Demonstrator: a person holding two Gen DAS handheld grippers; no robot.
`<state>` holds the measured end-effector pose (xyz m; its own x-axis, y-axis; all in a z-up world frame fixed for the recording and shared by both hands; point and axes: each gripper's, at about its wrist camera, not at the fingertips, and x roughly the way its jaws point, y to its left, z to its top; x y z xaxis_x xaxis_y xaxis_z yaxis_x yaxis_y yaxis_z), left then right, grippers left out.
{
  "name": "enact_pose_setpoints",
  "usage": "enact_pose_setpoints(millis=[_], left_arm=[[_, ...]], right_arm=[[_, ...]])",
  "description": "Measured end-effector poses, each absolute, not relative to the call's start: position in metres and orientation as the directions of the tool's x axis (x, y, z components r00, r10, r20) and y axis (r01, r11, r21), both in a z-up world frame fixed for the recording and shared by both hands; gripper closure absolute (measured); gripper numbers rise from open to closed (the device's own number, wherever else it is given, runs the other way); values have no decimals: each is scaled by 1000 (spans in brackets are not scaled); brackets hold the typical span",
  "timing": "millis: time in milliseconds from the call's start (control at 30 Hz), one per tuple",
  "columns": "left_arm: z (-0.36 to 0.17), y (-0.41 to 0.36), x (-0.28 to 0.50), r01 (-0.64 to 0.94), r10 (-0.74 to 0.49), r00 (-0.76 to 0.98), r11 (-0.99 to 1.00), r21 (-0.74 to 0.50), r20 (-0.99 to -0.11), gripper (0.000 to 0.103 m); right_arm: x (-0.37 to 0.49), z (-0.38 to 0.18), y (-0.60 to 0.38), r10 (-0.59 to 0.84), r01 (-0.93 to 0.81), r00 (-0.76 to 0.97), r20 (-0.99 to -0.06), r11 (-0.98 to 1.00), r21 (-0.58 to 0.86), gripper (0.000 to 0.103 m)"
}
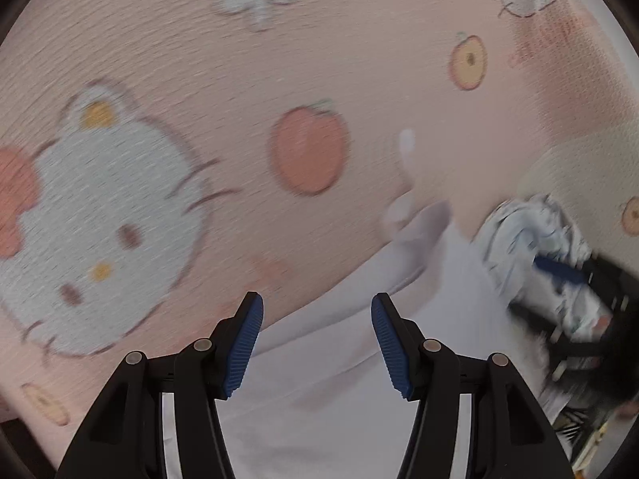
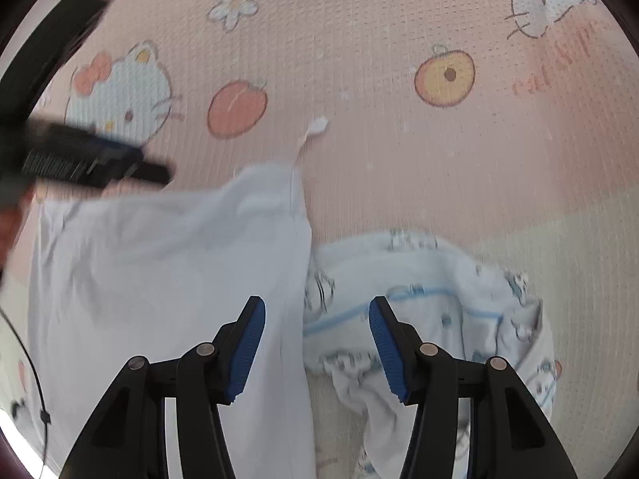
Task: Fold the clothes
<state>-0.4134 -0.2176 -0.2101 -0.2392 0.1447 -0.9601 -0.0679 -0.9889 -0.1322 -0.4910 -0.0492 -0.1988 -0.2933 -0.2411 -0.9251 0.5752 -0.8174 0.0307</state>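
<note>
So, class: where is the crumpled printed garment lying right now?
In the right wrist view, the printed garment lies at lower right on the pink mat, beside the plain white garment.

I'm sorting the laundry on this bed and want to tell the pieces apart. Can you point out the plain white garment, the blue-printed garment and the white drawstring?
plain white garment (image 2: 159, 247): right wrist view, flat middle.
blue-printed garment (image 2: 431, 279): right wrist view, upper bunched folds.
white drawstring (image 2: 317, 124): right wrist view, tip.

pink cartoon-cat mat (image 2: 359, 80), apparently covering everything underneath.
</note>
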Motion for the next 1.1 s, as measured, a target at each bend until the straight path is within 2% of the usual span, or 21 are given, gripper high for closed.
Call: enact_pose_setpoints(millis=[100,200,467,533,633,700,733,800,1000,1100], left_arm=[[-214,-242,-404,-37,110,-233,-994,-104,-966,50],[-218,-257,-396,-30,82,-236,-997,-77,-968,50],[-214,-239,-389,-245,113,-328,-969,-31,-938,50],[-216,-231,-390,-281,133,-330,-959,-38,-935,52],[-224,-225,-385,-318,178,-323,-945,-71,-929,53],[-230,-217,-389,-336,187,-322,-939,-73,-928,54],[-232,-215,-390,-343,193,-318,-936,-77,-928,54],[-226,-211,-387,-371,199,-308,-926,-75,-930,67],[-221,-201,-380,-427,184,-303,-904,-39,-935,68],[-226,-197,-382,-440,187,-280,-897,-47,-942,68]], right_arm=[[-494,-197,-68,-248,551,-277,-928,-832,58,49],[-506,-224,-111,-241,482,-225,-944,-870,106,49],[-529,-223,-119,-344,231,-72,-936,-919,320,50],[-532,-222,-126,-342,218,-77,-937,-922,319,57],[-533,-225,-137,-317,245,-75,-945,-925,290,73],[-532,-230,-142,-277,269,-62,-959,-930,252,88],[-529,-234,-144,-254,295,-59,-965,-928,226,91],[-525,-238,-142,-236,325,-57,-970,-923,206,93],[-515,-258,-125,-226,344,-16,-974,-916,207,93],[-512,-266,-116,-274,327,-7,-962,-910,257,93]])
